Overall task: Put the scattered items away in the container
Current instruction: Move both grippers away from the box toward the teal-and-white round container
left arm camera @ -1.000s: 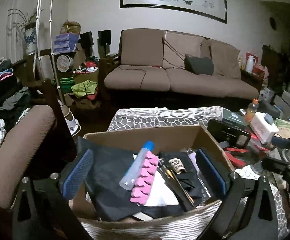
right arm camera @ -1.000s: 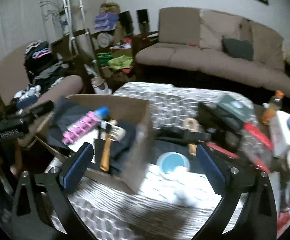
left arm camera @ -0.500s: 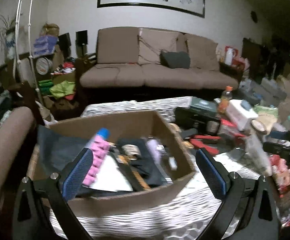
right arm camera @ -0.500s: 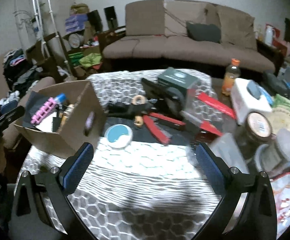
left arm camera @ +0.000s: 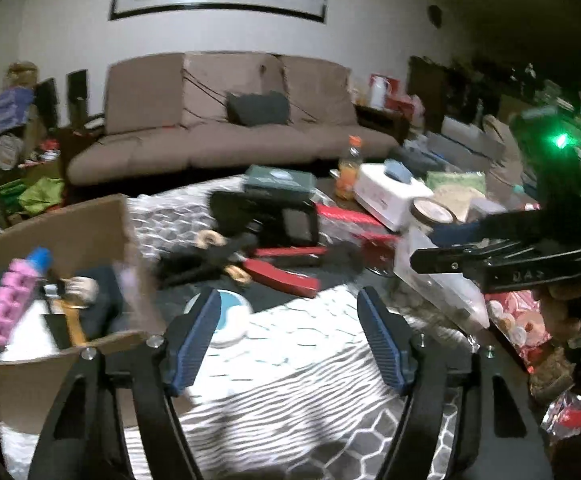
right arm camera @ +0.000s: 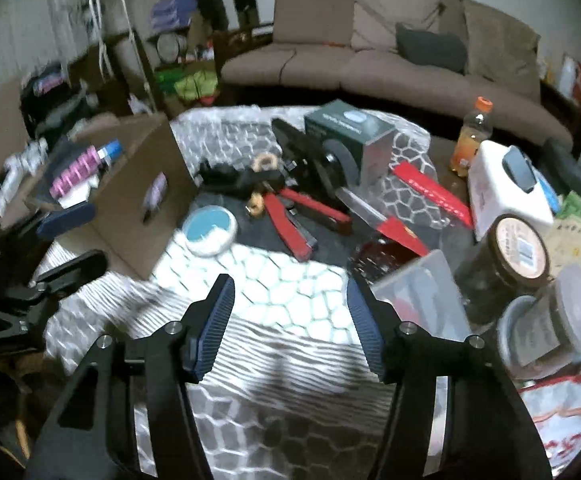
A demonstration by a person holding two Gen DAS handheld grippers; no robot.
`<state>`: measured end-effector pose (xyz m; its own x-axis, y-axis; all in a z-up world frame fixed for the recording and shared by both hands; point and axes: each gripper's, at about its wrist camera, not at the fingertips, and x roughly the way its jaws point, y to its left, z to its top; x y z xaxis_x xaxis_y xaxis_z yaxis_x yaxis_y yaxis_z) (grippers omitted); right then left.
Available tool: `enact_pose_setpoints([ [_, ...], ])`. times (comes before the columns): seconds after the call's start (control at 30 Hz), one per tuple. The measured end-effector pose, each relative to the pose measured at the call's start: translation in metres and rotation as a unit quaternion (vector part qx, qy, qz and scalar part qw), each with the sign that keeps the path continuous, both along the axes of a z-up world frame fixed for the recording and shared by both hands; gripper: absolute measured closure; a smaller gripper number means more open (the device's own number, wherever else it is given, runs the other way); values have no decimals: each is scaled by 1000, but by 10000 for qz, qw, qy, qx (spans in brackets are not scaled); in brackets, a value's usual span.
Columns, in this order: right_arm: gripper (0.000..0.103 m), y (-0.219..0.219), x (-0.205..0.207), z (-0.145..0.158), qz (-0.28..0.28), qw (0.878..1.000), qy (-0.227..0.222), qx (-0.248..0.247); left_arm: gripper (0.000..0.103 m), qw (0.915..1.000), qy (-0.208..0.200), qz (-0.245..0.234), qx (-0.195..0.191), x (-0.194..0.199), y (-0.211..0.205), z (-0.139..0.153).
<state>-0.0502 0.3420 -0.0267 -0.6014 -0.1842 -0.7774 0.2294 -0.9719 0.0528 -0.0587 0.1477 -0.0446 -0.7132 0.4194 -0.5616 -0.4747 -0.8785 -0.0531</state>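
Blue-padded fingers (left arm camera: 194,340) of the left gripper (left arm camera: 288,334) have just been closing yet stand apart with nothing between them; the right gripper (right arm camera: 290,322) has done likewise, its fingers (right arm camera: 214,320) empty above the patterned tabletop (right arm camera: 290,280). Just beyond the left gripper's left finger lies a round white-and-blue tin (left arm camera: 226,318), close to the near right corner of the cardboard box (left arm camera: 70,224), which sits at the left. A good pick would probably centre the fingers over the tin, lower squarely, then carry it left into the box. Red pliers (right arm camera: 290,220) lie farther off.
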Motion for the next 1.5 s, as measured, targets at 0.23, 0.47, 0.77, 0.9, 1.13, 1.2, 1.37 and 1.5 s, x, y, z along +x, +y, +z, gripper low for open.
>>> enact_pose_setpoints([
  [0.23,46,10,4,-5,-3,10000,-82,-37,32,9915,-306,1009,-757,-54,40,-63],
  [0.47,45,0,4,-4,155,9998,-82,-46,32,9663,-791,2330,-750,-101,30,-95],
  [0.77,45,-6,4,-10,185,9997,-170,66,61,9716,-804,2086,-782,-116,24,-100],
  [0.9,44,3,2,-11,74,9998,-200,55,102,9787,-1090,1577,-741,-101,20,-96],
  [1.13,41,12,3,-8,-53,9993,-162,-342,103,9809,-1320,636,-1283,-14,28,-110],
  [1.2,30,7,3,-9,30,9988,-83,-489,103,9849,-1188,474,-1166,18,21,-93],
  [1.37,30,-21,-17,-26,319,9951,-24,-936,94,9960,-125,347,-817,85,-11,-25],
  [1.5,30,-67,-44,-61,800,9938,-165,-751,35,9963,242,729,-387,96,-63,4],
])
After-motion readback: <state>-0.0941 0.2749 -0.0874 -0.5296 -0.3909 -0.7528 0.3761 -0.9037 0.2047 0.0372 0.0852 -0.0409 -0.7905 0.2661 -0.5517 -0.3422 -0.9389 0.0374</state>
